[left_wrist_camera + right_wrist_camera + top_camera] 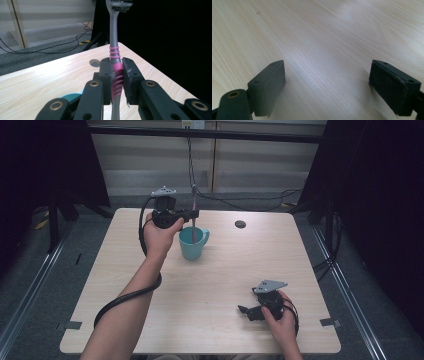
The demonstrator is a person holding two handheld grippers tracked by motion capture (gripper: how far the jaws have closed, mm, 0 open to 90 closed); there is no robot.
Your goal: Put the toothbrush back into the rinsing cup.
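A grey and pink toothbrush (193,210) stands upright with its lower end inside a teal mug (192,243) near the middle back of the table. My left gripper (194,213) is shut on the toothbrush's pink ribbed grip (117,80), just above the mug's rim; the bristle head (119,5) points up. A sliver of the teal mug (71,97) peeks out below the jaws. My right gripper (244,311) rests low over the table near the front right, open, with bare wood between its jaws (325,82).
The light wooden table (225,270) has a round grey grommet (240,224) at its back right. Cables run across the floor behind the table. Dark curtains hang on both sides.
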